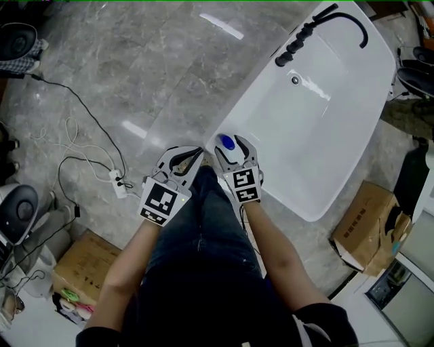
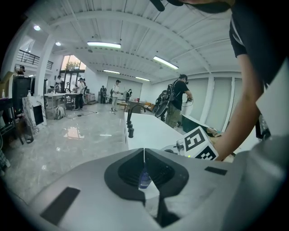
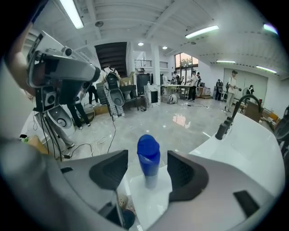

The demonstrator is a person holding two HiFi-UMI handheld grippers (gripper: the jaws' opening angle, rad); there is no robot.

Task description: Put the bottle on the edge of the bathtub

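Head view: a white bathtub (image 1: 252, 101) lies slantwise on the grey stone floor (image 1: 169, 68), with a black faucet (image 1: 342, 17) at its far end. The bottle (image 1: 227, 144), pale with a blue cap, stands upright on the rim at the tub's near corner. The right tool (image 1: 232, 148) sits around it, one jaw on each side.

In the right gripper view the right tool (image 3: 148, 171) is released: its dark pads stand well apart, and the bottle (image 3: 148, 162) rises between them with a clear gap to either pad. It rests on the white rim of the bathtub (image 3: 253, 135) on its own base.

The left tool (image 1: 192, 157) hangs just beside the right one, over the floor short of the tub. In the left gripper view the left tool (image 2: 144, 155) is clenched, jaws meeting along a thin line with nothing between the pads. A small bluish shape shows through the slot lower down, possibly the bottle, but it is too small to be sure. Beyond it lies the bathtub (image 2: 149, 131).

A cardboard box (image 1: 369, 223) lies right of the tub. A power strip (image 1: 119, 183) with trailing cables lies on the floor to the left.
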